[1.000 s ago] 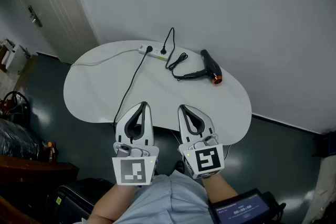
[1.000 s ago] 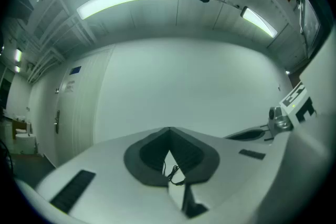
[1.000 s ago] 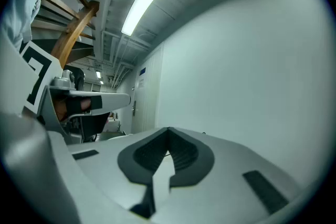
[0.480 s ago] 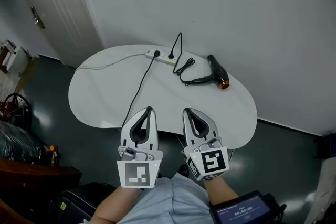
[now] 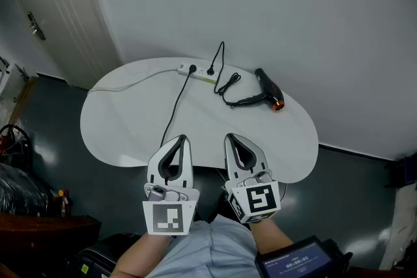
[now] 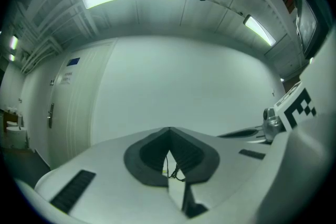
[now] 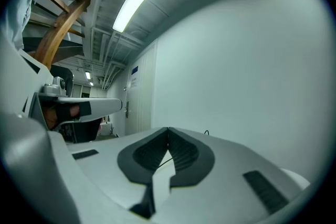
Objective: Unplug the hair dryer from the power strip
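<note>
On the white table (image 5: 130, 127) a black hair dryer (image 5: 266, 86) with an orange nozzle lies at the far right. Its coiled black cord (image 5: 227, 84) runs to a plug (image 5: 210, 70) seated in the white power strip (image 5: 195, 70) by the wall. A second black plug (image 5: 192, 67) sits in the strip too, and its cable (image 5: 173, 107) trails toward me. My left gripper (image 5: 182, 139) (image 6: 169, 129) and right gripper (image 5: 229, 137) (image 7: 168, 128) hover side by side over the table's near edge, both shut and empty, well short of the strip.
The strip's white lead (image 5: 124, 79) runs off the table's left side. A white wall stands right behind the table, and a door (image 5: 45, 3) at the left. Dark floor surrounds it, with bags (image 5: 16, 169) at the left and a lit screen (image 5: 296, 262) near my right arm.
Both grippers have drifted a little together and stay shut. The head view has shifted, so the table and its objects sit slightly lower and further right in the picture.
</note>
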Motion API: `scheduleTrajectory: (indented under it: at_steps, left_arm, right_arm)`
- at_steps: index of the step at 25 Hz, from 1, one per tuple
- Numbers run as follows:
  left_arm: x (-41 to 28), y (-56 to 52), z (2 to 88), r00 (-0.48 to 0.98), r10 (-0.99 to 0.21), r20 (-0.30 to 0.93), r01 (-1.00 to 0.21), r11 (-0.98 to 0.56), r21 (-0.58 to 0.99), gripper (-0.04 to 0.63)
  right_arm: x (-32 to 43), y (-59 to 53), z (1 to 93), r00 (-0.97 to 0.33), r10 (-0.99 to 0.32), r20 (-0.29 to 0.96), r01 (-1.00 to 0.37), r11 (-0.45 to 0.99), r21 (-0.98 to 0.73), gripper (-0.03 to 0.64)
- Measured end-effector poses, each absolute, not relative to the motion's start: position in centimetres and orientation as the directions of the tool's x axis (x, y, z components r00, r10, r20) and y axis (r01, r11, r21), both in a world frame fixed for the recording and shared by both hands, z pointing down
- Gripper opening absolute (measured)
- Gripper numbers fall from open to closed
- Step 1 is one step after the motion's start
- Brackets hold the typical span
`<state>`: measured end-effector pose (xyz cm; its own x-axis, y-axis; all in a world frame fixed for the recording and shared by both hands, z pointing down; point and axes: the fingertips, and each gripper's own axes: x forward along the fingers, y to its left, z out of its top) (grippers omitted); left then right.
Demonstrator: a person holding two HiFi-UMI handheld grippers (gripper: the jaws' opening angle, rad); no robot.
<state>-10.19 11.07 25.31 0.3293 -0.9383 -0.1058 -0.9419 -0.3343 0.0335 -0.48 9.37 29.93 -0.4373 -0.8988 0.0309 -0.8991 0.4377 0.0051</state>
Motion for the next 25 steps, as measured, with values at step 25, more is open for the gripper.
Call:
scheduleTrajectory:
  at_steps: [25]
  left_arm:
    - [-4.8,-3.7,24.4,0.308,-0.950,-0.057,-0.950,-0.305,-0.067,-0.002]
  right_arm:
    - [4.5,-6.0,30.2,-0.471,-0.881,0.034,-0.880,0.468,-0.079,0.000]
